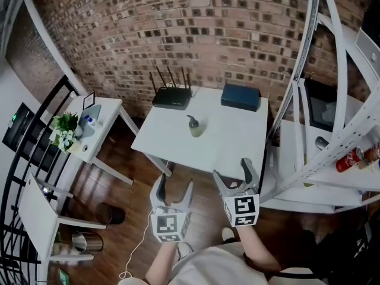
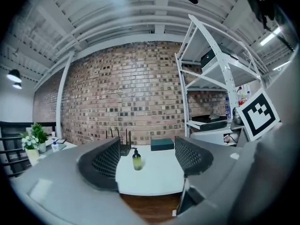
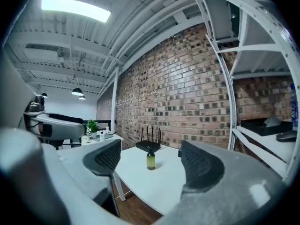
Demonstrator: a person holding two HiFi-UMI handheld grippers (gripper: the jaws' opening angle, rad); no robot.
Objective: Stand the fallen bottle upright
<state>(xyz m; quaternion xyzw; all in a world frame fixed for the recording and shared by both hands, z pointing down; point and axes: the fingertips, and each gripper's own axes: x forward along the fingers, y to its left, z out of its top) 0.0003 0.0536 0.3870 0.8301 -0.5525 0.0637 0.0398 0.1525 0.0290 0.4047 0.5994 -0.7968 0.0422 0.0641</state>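
Observation:
A small green pump bottle (image 1: 194, 126) stands upright near the middle of the white table (image 1: 231, 144); both gripper views show the bottle (image 2: 136, 160) (image 3: 150, 160) standing alone. My left gripper (image 1: 173, 189) hangs open in front of the table's near edge, nothing between its jaws (image 2: 145, 161). My right gripper (image 1: 233, 174) is open too, level with the table's near corner, and empty (image 3: 152, 161). Both are well back from the bottle.
A black router (image 1: 172, 95) and a dark blue box (image 1: 240, 96) sit at the table's far edge by the brick wall. A white metal shelf rack (image 1: 320, 153) stands at the right. A side table with a plant (image 1: 66, 129) is at the left.

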